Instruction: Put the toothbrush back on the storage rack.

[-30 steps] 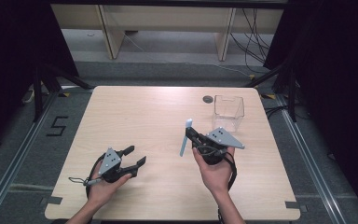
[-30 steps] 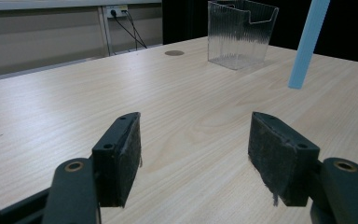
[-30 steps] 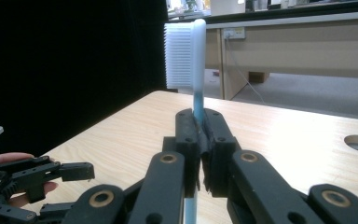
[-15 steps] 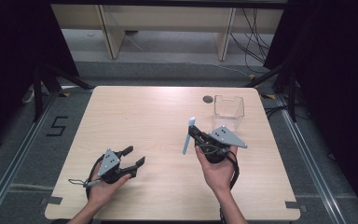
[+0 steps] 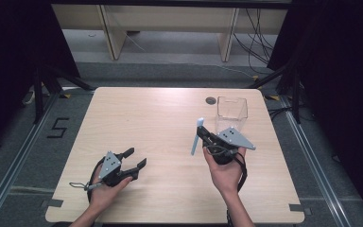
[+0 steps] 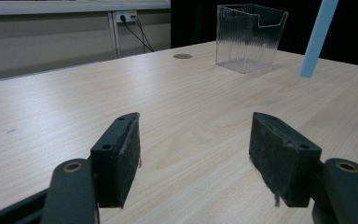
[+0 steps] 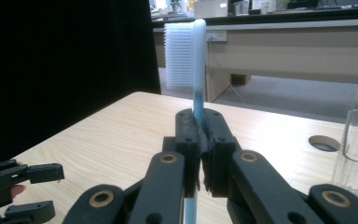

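Observation:
My right gripper (image 5: 205, 135) is shut on a light blue toothbrush (image 5: 196, 140), held above the right half of the wooden table (image 5: 160, 123). In the right gripper view the toothbrush (image 7: 196, 70) stands upright between the pressed pads, its white bristles facing left. The left gripper (image 5: 136, 157) rests low at the table's front left, open, with nothing between its pads (image 6: 121, 158). A clear ribbed plastic container (image 5: 231, 111) stands empty at the back right, just beyond my right gripper. From the left gripper view the container (image 6: 249, 37) and the toothbrush handle (image 6: 318, 37) sit far ahead.
A round dark cable hole (image 5: 211, 100) lies in the table beside the container. Black curtains flank the table, and a wooden bench stands behind it. The left gripper (image 7: 23, 186) appears at the lower left of the right gripper view.
My right hand has drifted slightly to the right with the toothbrush still clamped. The left gripper has stayed put.

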Motion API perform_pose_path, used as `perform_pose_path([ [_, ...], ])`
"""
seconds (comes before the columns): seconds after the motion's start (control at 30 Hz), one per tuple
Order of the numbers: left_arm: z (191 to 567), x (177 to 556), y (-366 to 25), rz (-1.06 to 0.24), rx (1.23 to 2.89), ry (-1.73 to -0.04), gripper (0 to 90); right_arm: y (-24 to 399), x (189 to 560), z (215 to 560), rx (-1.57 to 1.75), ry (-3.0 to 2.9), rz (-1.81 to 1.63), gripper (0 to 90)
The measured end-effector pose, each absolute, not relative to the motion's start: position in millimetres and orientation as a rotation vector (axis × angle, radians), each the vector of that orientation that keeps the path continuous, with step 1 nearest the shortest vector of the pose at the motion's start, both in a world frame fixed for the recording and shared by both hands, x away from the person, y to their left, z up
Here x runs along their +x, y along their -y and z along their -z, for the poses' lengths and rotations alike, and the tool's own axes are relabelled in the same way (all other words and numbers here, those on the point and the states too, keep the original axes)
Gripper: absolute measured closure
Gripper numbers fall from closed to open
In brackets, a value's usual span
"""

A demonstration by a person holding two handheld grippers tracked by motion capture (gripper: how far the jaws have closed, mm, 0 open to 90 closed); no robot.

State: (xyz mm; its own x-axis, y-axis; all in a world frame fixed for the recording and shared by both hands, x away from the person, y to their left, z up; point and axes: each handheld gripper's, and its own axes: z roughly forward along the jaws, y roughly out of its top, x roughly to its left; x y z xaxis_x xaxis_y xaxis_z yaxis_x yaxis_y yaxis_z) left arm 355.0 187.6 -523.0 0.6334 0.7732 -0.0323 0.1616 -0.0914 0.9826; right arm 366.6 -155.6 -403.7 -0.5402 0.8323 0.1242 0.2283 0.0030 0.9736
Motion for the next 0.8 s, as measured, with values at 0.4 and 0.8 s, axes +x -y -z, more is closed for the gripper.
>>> perform_pose_path([
  [0.4,523,356,-189,-0.606,1.602,-0.801,33.3,168,373,402,1.113,-1.760,-1.534,86.4],
  [0.8,524,357,-189,-0.601,1.577,-0.794,33.1,179,378,398,1.129,-1.730,-1.510,86.3],
])
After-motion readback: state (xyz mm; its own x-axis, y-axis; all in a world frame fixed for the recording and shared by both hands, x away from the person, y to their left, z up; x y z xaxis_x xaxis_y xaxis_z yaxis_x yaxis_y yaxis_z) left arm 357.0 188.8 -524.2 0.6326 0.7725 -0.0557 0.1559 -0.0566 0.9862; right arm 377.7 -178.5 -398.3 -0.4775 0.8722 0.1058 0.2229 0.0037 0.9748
